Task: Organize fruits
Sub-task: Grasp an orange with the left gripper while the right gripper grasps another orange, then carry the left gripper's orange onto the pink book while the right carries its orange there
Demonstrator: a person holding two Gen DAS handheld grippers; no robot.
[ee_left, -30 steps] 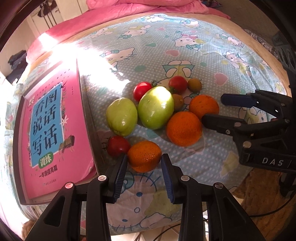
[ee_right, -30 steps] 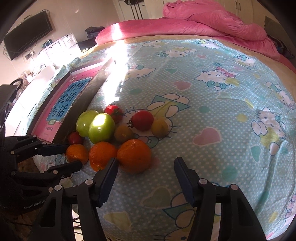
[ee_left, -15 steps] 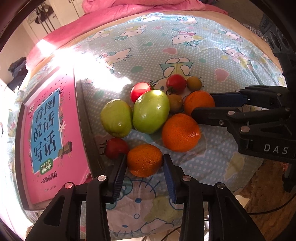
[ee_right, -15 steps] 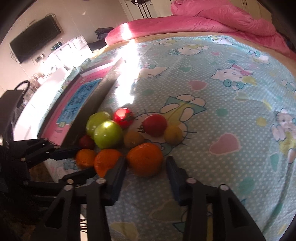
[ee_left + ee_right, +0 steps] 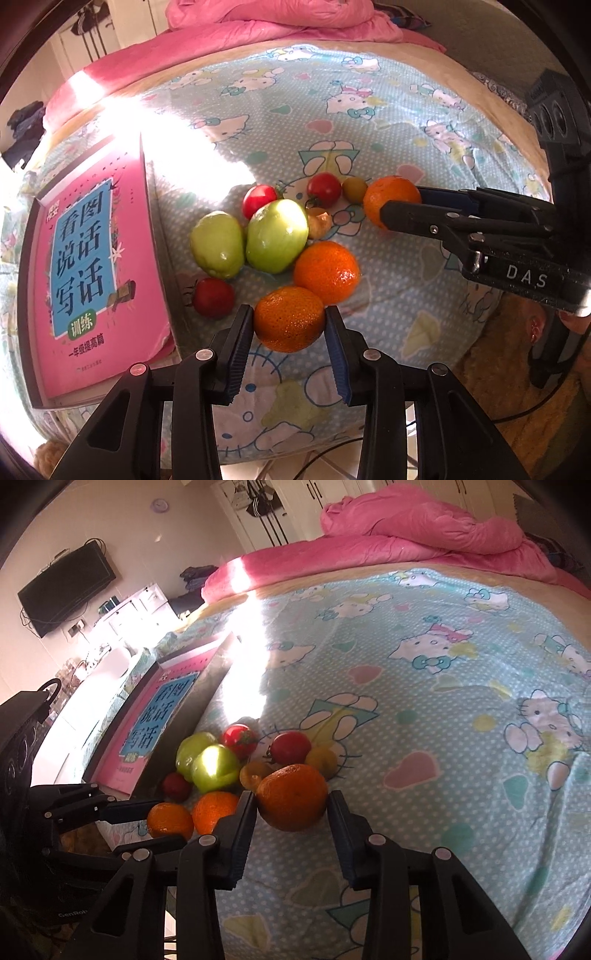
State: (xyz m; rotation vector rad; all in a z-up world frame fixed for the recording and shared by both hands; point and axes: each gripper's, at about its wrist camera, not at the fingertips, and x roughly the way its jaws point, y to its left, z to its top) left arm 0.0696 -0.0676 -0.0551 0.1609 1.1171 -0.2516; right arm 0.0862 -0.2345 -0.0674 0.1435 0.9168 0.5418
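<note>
The left gripper (image 5: 289, 326) had its two blue-padded fingers pressed against either side of the nearest orange (image 5: 289, 319), which sat on the cartoon-cat bedsheet (image 5: 369, 122) at the near edge of the fruit cluster. The right gripper (image 5: 291, 806) was closed the same way on a larger orange (image 5: 292, 796); from the left wrist view that fruit (image 5: 391, 199) showed at the far right of the pile, pinched between the right tool's black fingers. Both oranges appeared to rest on the sheet — whether either had lifted clear could not be told.

Between the two held fruits lay a third orange (image 5: 327, 272), just ahead and to the right of the left gripper. Ahead of the left gripper's fingertips sat two green fruits (image 5: 277, 236) side by side, touching. A dark red tomato (image 5: 213, 297) lay just left of the left finger. Farther ahead were two more red tomatoes (image 5: 324, 189) and two small yellowish fruits (image 5: 354, 189), one beside the right gripper's orange.

Well to the left of the left gripper, a pink book (image 5: 88, 258) with a blue title panel lay on the bed. Beyond the fruit, a pink quilt (image 5: 424, 531) was bunched at the far end of the bed.
</note>
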